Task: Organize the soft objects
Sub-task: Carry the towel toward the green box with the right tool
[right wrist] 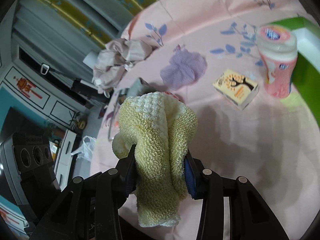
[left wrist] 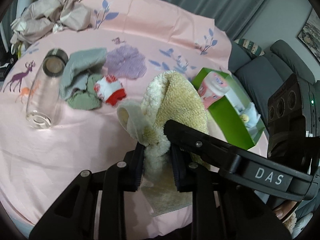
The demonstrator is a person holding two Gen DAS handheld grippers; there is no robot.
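Observation:
A fluffy yellow towel (left wrist: 176,100) hangs bunched above the pink printed cloth (left wrist: 60,150). My left gripper (left wrist: 157,160) is shut on one part of it, pads pressed into the pile. In the right wrist view the same towel (right wrist: 158,132) droops over and below my right gripper (right wrist: 159,164), which is shut on another part. The right gripper's finger (left wrist: 200,142) crosses the left wrist view just right of the towel. Other soft things lie on the cloth: a grey-green cloth (left wrist: 84,80), a red and white sock (left wrist: 110,90), a purple fluffy cloth (left wrist: 126,62).
A clear glass bottle (left wrist: 46,86) lies on its side at the left. A crumpled pinkish cloth (left wrist: 54,18) sits at the far edge. A green box (left wrist: 230,116) holds a pink container (left wrist: 214,88). A small cream box (right wrist: 236,89) lies near the container (right wrist: 278,60).

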